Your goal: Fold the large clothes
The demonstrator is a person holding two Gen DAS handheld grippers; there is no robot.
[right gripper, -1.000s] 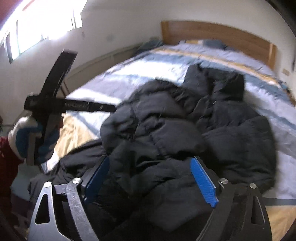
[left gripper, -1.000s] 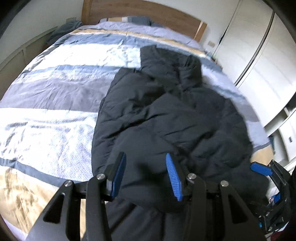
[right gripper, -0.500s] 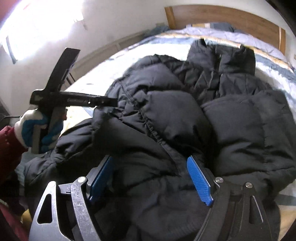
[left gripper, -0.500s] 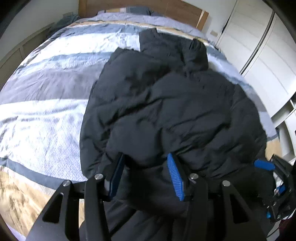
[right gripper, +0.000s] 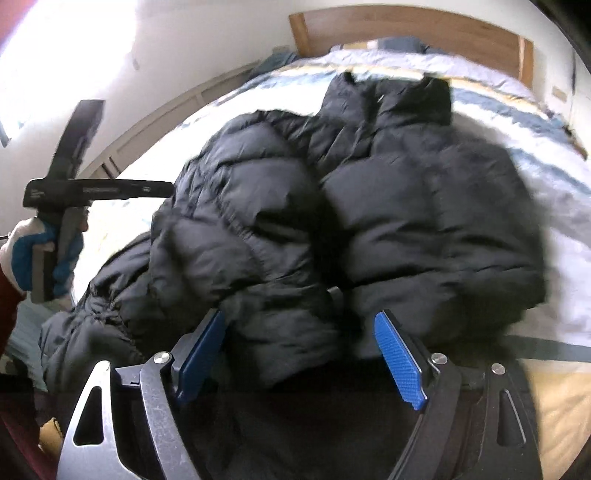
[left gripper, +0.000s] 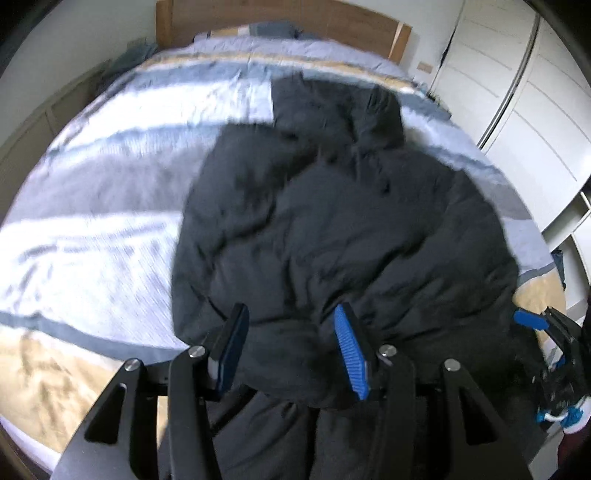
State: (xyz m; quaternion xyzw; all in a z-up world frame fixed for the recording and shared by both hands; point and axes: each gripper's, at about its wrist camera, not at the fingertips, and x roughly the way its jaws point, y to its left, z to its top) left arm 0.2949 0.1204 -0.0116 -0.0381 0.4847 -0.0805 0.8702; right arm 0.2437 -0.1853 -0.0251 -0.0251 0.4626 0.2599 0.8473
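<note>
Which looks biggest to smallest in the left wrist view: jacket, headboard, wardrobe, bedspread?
1. bedspread, partly under the jacket
2. jacket
3. wardrobe, cut off by the frame
4. headboard

Fisheye distortion makes wardrobe versus headboard unsure.

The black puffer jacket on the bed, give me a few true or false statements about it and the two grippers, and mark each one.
1. The black puffer jacket lies on a striped bedspread. True.
2. The left gripper has jacket fabric bunched between its blue pads. True.
3. The right gripper hangs over bare bedding with nothing between its pads. False: a thick fold of the jacket fills the gap between its pads.
4. The jacket is red. False: it is black.
5. A wooden headboard stands at the far end of the bed. True.
6. The jacket is already folded into a neat flat square. False: it is a rumpled, puffy heap.
</note>
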